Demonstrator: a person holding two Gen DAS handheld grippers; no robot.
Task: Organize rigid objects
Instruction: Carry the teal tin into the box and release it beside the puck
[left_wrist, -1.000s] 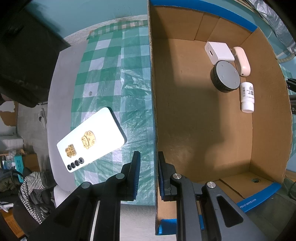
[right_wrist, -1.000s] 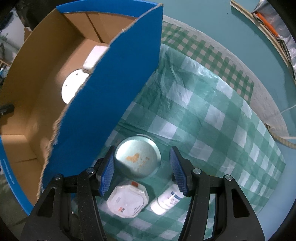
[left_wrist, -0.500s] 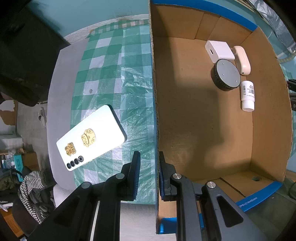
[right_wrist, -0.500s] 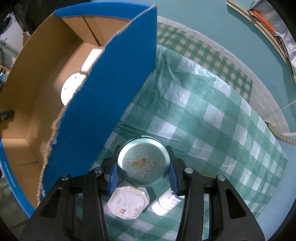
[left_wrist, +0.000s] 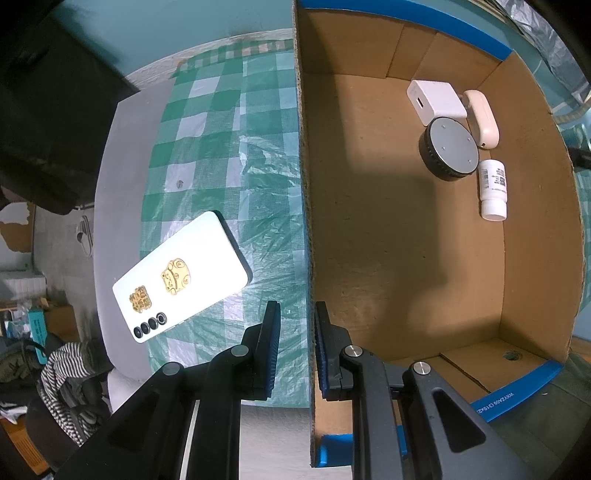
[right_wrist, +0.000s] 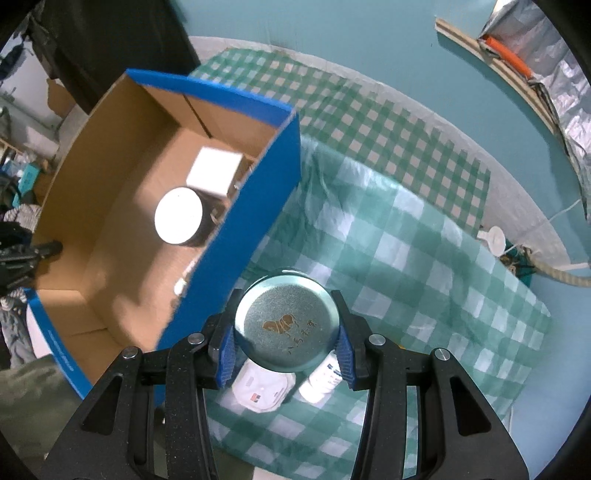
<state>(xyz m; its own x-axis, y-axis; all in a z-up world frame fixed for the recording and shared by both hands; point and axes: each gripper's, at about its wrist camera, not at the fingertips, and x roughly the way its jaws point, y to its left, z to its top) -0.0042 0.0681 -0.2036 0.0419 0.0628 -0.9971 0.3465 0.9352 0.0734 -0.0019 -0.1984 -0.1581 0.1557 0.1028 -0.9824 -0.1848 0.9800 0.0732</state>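
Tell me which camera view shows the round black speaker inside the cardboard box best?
The left wrist view. There the round black speaker lies sharp and whole on the floor of the cardboard box, its grey top and ribbed side plain. The right wrist view shows it blurred, its top glared white, beside the blue wall.

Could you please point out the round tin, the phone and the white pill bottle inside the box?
round tin (right_wrist: 286, 322), right wrist view, centre of its lid.
phone (left_wrist: 181, 277), left wrist view, middle of its white back.
white pill bottle (left_wrist: 493, 188), left wrist view, its labelled body.
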